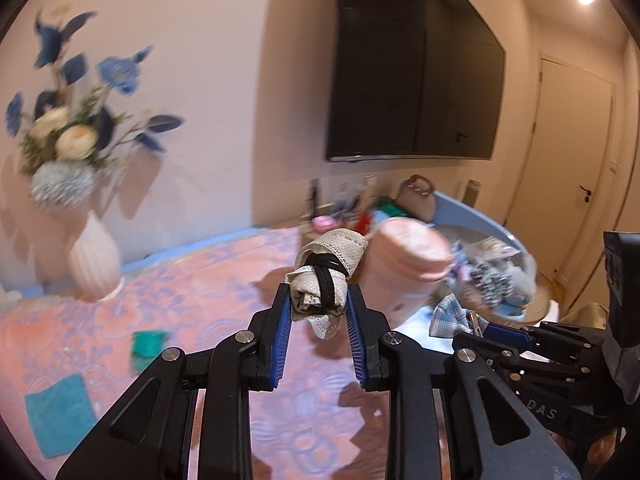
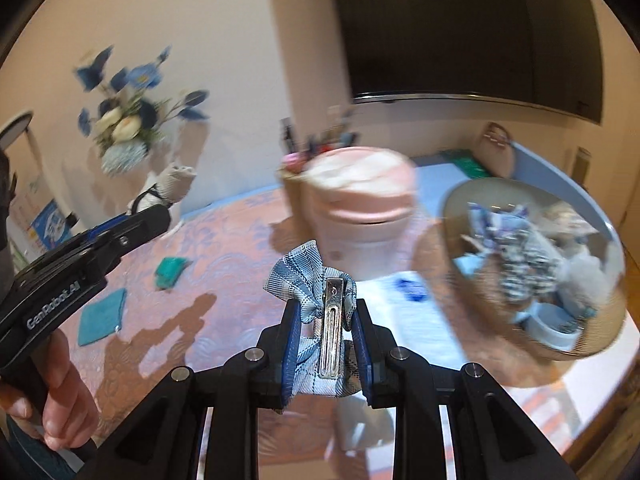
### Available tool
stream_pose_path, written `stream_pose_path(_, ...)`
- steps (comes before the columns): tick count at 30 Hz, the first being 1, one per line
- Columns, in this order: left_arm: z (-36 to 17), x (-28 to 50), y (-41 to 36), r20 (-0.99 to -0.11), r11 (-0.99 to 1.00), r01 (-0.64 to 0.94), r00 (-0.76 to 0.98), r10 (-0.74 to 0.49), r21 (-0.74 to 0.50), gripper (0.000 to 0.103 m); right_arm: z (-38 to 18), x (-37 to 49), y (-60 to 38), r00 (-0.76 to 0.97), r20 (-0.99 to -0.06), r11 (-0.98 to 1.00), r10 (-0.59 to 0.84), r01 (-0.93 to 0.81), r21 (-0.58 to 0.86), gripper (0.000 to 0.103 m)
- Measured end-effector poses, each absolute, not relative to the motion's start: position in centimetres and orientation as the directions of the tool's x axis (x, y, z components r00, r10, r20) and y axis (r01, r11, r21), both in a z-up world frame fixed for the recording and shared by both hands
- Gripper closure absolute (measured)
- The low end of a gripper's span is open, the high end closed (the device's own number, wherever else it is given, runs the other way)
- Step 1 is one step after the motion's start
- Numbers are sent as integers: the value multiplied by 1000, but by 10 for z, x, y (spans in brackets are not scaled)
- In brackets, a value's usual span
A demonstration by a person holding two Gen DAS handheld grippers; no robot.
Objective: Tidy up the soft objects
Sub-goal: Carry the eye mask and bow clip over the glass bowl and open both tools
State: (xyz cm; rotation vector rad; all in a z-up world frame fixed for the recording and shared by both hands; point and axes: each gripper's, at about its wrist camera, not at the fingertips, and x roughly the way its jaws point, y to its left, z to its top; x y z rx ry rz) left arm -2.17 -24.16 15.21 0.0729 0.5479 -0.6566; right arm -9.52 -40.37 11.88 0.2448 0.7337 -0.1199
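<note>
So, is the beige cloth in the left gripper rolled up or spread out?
Rolled up. The beige cloth is a tight bundle with a black band crossed around it, pinched between the left gripper pads.

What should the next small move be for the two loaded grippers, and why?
Probably carry both items on toward the round basket and release there. The left gripper is shut on a beige rolled cloth, the right gripper on a plaid bow clip, and the basket already holds similar soft things.

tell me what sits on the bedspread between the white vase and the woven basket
A pink lidded bin stands between the white vase and the woven basket, nearer the basket; the right wrist view shows it best.
</note>
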Motion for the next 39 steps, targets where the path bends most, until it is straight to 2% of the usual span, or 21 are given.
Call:
stream_pose_path(8, 169, -37, -306, -504, 722, 690, 604, -617, -57, 80, 124, -114, -465, 724, -687, 923, -71, 309, 231, 78)
stream_pose_path(18, 179, -35, -377, -501, 672, 737, 556, -664, -72, 80, 149, -118, -528, 764, -625, 885, -161, 392, 252, 78)
stream_pose_path(26, 166, -22, -433, -557, 659, 744, 503, -661, -110, 80, 162, -92, -584, 802, -571, 837, -173, 425, 343, 78)
stream_pose_path(35, 147, -13, -465, -602, 649, 756, 480, -639, -85, 80, 160, -58, -627, 789, -592, 796, -163, 460, 393, 78)
stream_pose_path(37, 143, -8, -471, -612, 654, 751, 478, -630, -88, 77, 158, -54, -632, 789, -597, 792, -143, 453, 409, 73)
stream_pose_path(38, 140, -5, -474, -620, 654, 752, 473, -626, -86, 77, 156, -53, -637, 793, -597, 783, -117, 443, 436, 63)
stream_pose_path(39, 137, -3, -476, -631, 650, 755, 461, -623, -91, 70, 155, -54, -640, 798, -594, 776, -103, 438, 454, 55)
